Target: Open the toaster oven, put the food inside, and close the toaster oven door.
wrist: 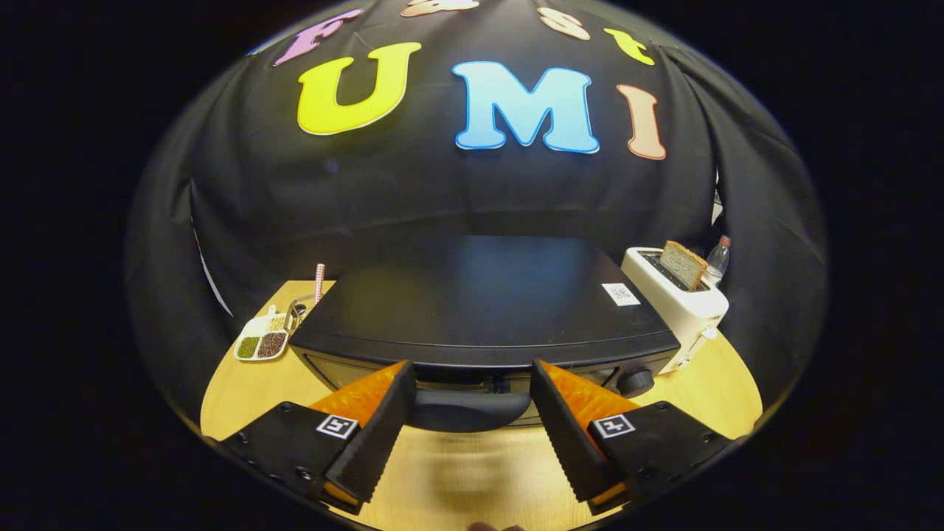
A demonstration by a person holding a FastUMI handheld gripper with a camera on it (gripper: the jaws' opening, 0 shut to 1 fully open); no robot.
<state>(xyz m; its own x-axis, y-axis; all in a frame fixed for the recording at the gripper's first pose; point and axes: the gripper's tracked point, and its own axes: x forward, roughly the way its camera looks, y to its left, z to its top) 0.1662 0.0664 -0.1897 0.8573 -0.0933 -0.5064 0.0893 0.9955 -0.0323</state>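
Your gripper [468, 402] spread wide; black curved toaster-oven door handle [469, 410] at 12 o'clock between fingertips, long axis 9-to-3 crosswise. Nothing pinched yet.

We found the black toaster oven [483, 310] upright on the wooden table, door closed. Its dark handle [469, 409] sat between the spread gripper [469, 391] fingers, which flanked it without gripping it.

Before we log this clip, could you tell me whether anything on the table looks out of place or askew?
Nothing stands out. The toaster oven sits square with its door shut, the open gripper flanking its handle. The toaster holds a bread slice upright, and the divided dish looks unspilled.
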